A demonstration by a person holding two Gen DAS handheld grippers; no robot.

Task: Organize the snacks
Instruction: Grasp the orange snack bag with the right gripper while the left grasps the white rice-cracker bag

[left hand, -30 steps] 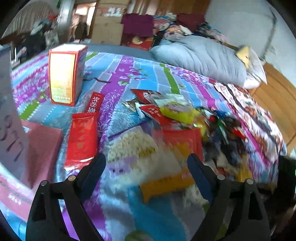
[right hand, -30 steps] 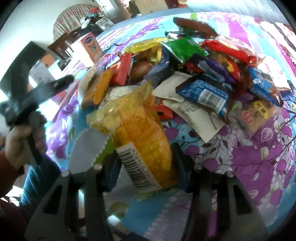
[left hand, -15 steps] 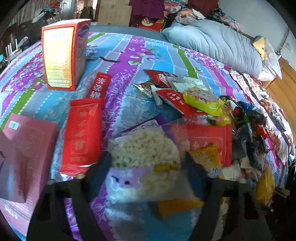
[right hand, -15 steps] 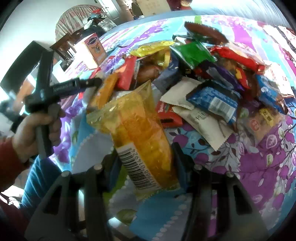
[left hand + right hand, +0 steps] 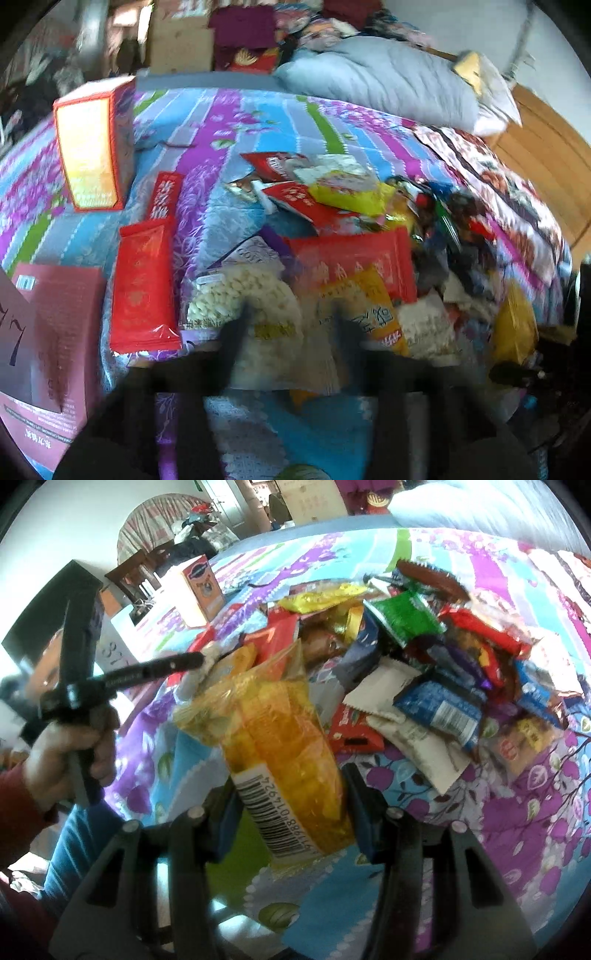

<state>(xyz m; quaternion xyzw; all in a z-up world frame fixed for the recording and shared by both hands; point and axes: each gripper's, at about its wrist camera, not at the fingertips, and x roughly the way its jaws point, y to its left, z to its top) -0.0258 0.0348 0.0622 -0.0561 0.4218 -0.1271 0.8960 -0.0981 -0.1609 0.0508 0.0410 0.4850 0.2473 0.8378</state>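
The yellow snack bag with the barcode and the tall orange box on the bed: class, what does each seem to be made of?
Yellow snack bag, in the right hand-held gripper: thin glossy see-through plastic film, judging by wrinkles, glare and visible contents. Tall orange box: probably printed cardboard, given its flat faces and crisp edges.

Bright daylight, fisheye edges, left view motion-blurred
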